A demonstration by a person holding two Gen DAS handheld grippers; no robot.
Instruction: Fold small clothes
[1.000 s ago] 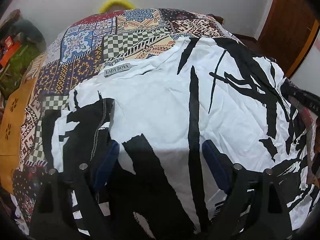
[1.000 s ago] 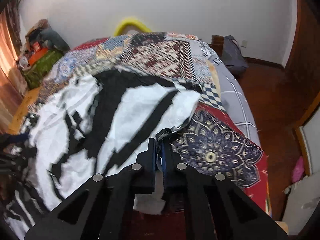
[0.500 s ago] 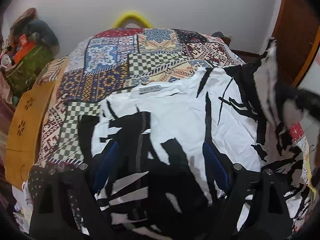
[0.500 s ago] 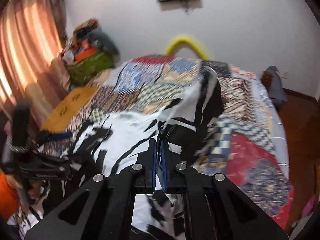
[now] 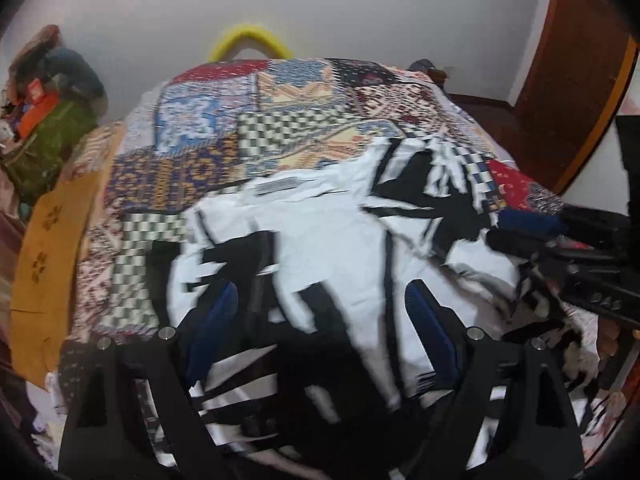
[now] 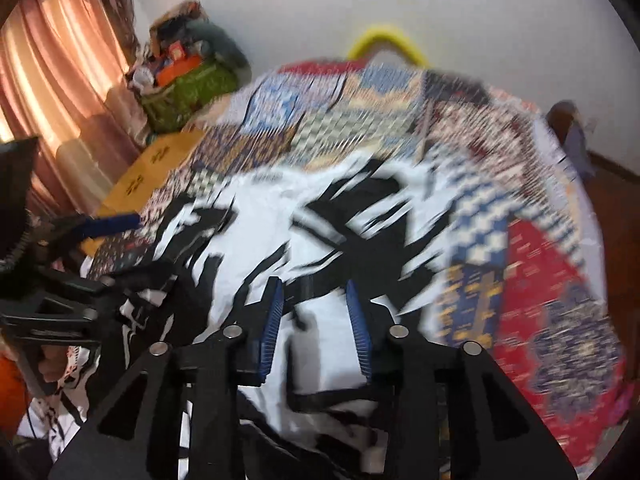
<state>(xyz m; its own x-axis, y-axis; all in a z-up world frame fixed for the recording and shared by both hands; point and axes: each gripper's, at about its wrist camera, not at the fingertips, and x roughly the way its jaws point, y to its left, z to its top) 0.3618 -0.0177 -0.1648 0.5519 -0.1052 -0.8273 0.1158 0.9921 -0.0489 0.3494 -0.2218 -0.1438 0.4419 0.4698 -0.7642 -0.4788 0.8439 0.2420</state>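
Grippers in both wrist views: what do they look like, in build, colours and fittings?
Both match. The left gripper has two black angular plastic fingers with triangular cut-outs, round silver bolt heads at the joints and dark blue pads on the inner faces. The right gripper has the same black frame and silver bolts; its blue pads look ribbed. No cables or sleeves are clearly visible.

Bed covered by a patchwork quilt (image 5: pixel 224 168) in blue, red, cream and checkered panels; red and navy medallion panels lie on its right side in the right wrist view. Yellow curved bar (image 5: pixel 250 40) stands at the head of the bed against a pale wall (image 5: pixel 380 20). Green bag (image 6: pixel 188 92) with orange items piled on top sits in the left corner. Pink curtain (image 6: pixel 60 68) hangs at far left. Tan board (image 5: pixel 44 272) lies along the bed's left edge. Dark wooden door (image 5: pixel 568 80) at right. Images blurred; finer detail unreadable.
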